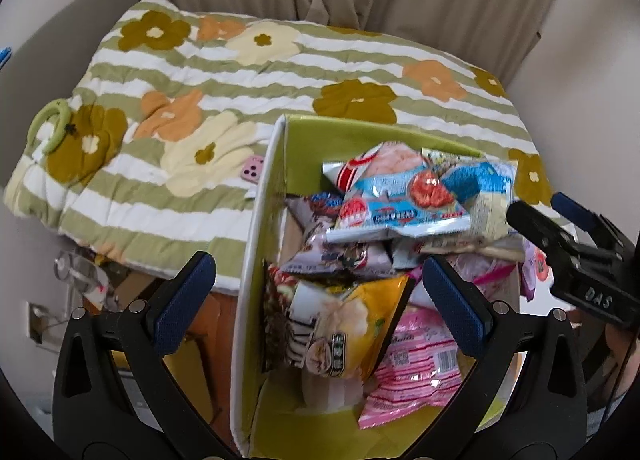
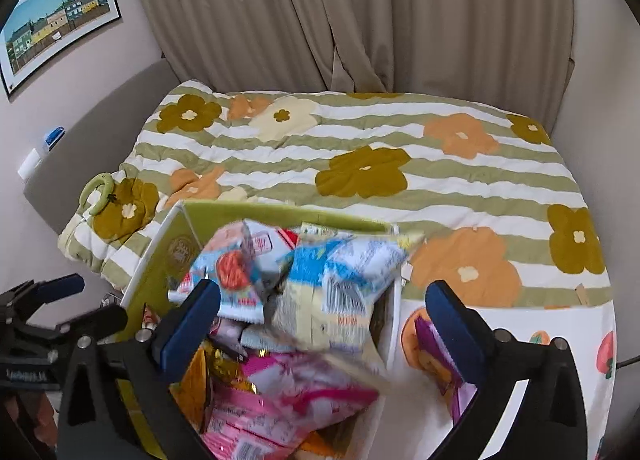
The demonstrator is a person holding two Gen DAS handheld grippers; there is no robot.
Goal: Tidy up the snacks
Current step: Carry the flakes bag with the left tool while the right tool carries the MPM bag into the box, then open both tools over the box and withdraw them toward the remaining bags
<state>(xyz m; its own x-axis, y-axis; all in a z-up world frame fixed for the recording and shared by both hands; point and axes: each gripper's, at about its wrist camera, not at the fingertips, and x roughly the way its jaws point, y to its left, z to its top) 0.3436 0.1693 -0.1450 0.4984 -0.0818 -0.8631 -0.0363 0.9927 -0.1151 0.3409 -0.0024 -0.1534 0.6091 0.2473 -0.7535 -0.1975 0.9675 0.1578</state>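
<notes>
Snack packets sit piled in an open green box with white outer walls, resting at the near edge of a bed with a flowered quilt. Top of the pile is a blue packet with a red fruit print, lying flat across the others; below it a yellow packet and a pink packet. Left gripper hangs over the box's left wall, jaws spread wide, nothing between the pads. Right gripper hovers over the pile's right side, jaws spread wide and not pinching anything; the blue packet below it looks blurred. Packets likely light, soft, crinkly and slick, puffed with air; contents probably crush easily, so pinch a sealed end seam or a corner, not the belly. Box walls look like thin card, probably flex if bumped. Pile rises about to the rim, so loose top packets could slide out over the edge. Open room: quilt beyond and right of the box is mostly free; a pink phone lies just left of the box, a green ring farther left. Box seems to overhang the bed edge nearest the camera, tipping risk.
</notes>
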